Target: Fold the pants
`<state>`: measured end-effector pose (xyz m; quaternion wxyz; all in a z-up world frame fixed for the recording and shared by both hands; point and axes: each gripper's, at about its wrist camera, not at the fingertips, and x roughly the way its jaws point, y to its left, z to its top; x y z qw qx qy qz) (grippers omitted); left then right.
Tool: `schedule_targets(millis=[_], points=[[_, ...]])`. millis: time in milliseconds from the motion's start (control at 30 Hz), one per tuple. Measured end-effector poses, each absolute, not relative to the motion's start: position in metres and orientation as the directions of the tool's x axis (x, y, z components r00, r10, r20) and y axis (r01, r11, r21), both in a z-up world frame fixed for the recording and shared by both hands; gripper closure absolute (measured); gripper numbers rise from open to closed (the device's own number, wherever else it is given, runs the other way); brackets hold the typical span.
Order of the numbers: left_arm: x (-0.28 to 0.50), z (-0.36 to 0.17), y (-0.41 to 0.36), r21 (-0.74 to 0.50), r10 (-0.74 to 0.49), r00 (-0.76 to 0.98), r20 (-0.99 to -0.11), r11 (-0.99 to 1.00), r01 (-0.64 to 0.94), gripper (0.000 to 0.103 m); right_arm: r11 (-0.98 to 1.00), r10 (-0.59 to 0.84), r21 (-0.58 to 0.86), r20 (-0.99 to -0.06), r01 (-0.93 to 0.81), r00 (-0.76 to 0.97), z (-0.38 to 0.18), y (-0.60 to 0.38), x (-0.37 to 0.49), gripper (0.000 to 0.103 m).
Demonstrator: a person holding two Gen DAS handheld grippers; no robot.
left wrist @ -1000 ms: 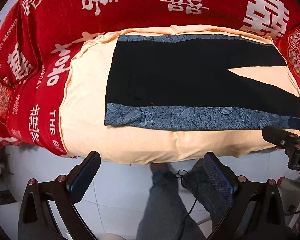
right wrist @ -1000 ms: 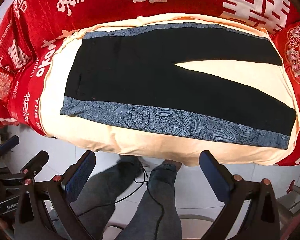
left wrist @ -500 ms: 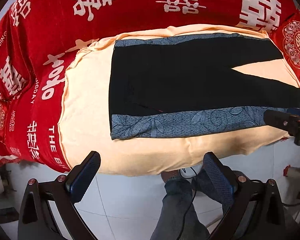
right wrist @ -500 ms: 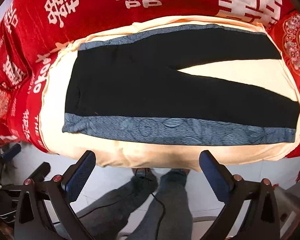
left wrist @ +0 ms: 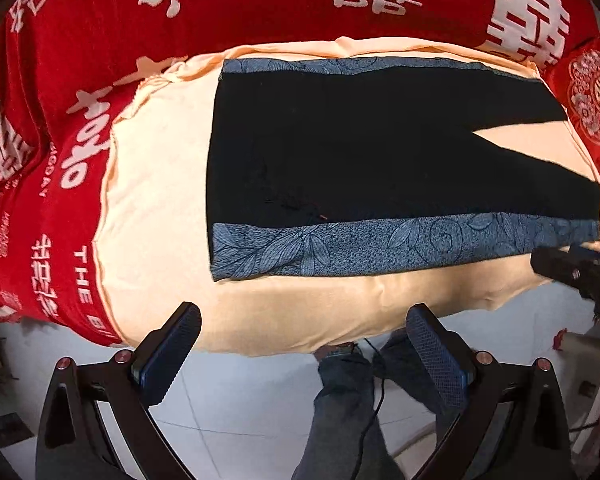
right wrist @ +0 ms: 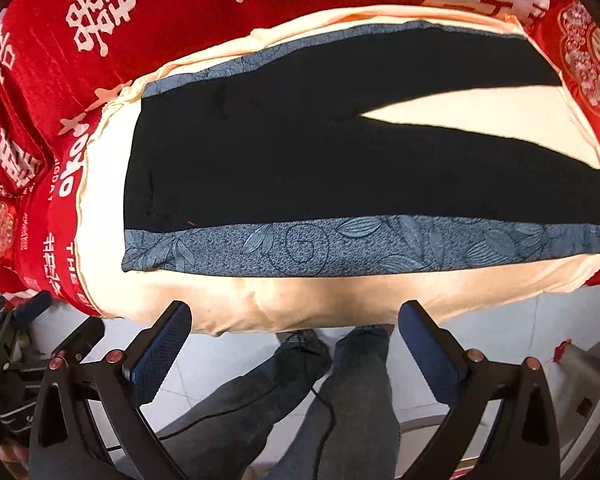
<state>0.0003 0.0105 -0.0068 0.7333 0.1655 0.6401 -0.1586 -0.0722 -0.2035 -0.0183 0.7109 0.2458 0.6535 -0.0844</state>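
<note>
- Left gripper (left wrist: 300, 344): jaws spread wide, holding nothing, poised off the near edge of the bed, short of the pants.
- Right gripper (right wrist: 294, 340): likewise agape and empty, off the same edge; its tip also shows at the right of the left view, close to the near cuff.
- Pants (right wrist: 340, 168): one pair, black with a blue leaf-print side band (right wrist: 360, 246) on each outer seam, two bands in all. They lie flat on the cream cloth (right wrist: 340, 296), waist to the left, two legs splayed in a V to the right.
- Bed: one cream cloth over one red cover (left wrist: 260, 4) printed with white characters.
- Onlooker's count: two grippers, one garment, two legs of the person standing at the bedside on the tiled floor.
- Risk, as judged: no fold is begun. A pinch taken too deep at the near band would likely catch the cream cloth too and drag it along.
- Risk: lifting waist and cuff unevenly would probably skew the legs, so the seams fail to meet.
</note>
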Motion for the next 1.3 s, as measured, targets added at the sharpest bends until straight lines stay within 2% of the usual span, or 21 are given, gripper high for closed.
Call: schedule_targets(millis=[133,200,367,400,433,467,500,533,667,867,1033,1133,1267,1300], points=[[0.015,-0.035,0.024,-0.062,-0.095,0.075,-0.993,0.931,0.359,0.000,0.800,0.328,0.366,-0.930,0.475,0.164,-0.038,-0.209,-0.075,0.000],[0.022,-0.054,0.032,-0.109,-0.131,0.052,-0.990,0.944,0.312,0.000,0.723,0.432,0.474,-0.878,0.503,0.205,-0.057,-0.214,-0.078,0.000],[0.030,-0.110,0.046,-0.181,-0.188,0.012,-0.982,0.958,0.222,0.000,0.558,0.596,0.634,-0.755,0.536,0.272,-0.114,-0.216,-0.085,0.003],[0.030,-0.120,0.048,-0.199,-0.205,0.006,-0.979,0.958,0.205,0.000,0.534,0.621,0.655,-0.733,0.535,0.277,-0.129,-0.215,-0.085,0.009],[0.030,-0.130,0.051,-0.221,-0.226,0.005,-0.974,0.957,0.190,0.000,0.516,0.640,0.670,-0.715,0.534,0.280,-0.141,-0.213,-0.086,0.023],[0.029,-0.140,0.051,-0.239,-0.243,0.001,-0.970,0.954,0.181,0.000,0.487,0.669,0.694,-0.687,0.530,0.284,-0.160,-0.211,-0.085,0.033],[0.029,-0.147,0.051,-0.250,-0.254,-0.002,-0.967,0.952,0.178,0.000,0.468,0.686,0.707,-0.669,0.530,0.286,-0.175,-0.209,-0.085,0.047],[0.029,-0.154,0.051,-0.257,-0.261,-0.002,-0.965,0.950,0.176,0.000,0.454,0.697,0.716,-0.656,0.531,0.289,-0.185,-0.208,-0.085,0.051],[0.025,-0.171,0.055,-0.316,-0.317,-0.007,-0.948,0.940,0.130,0.000,0.387,0.722,0.765,-0.599,0.516,0.346,-0.219,-0.208,-0.085,0.051],[0.022,-0.180,0.057,-0.392,-0.392,-0.023,-0.920,0.916,0.086,0.000,0.312,0.725,0.825,-0.527,0.470,0.444,-0.225,-0.209,-0.079,0.051],[0.028,-0.171,0.047,-0.443,-0.444,-0.002,-0.896,0.894,0.070,0.000,0.254,0.712,0.883,-0.447,0.394,0.542,-0.193,-0.220,-0.065,0.051],[0.042,-0.164,0.051,-0.490,-0.489,0.036,-0.871,0.872,0.002,0.000,0.260,0.710,0.903,-0.419,0.342,0.566,-0.168,-0.228,-0.058,0.051],[0.061,-0.167,0.065,-0.484,-0.478,0.083,-0.875,0.869,-0.100,0.000,0.252,0.718,0.917,-0.392,0.310,0.575,-0.156,-0.232,-0.056,0.051],[0.062,-0.172,0.067,-0.470,-0.463,0.082,-0.882,0.875,-0.115,0.008,0.255,0.710,0.916,-0.395,0.311,0.582,-0.157,-0.237,-0.060,0.051]])
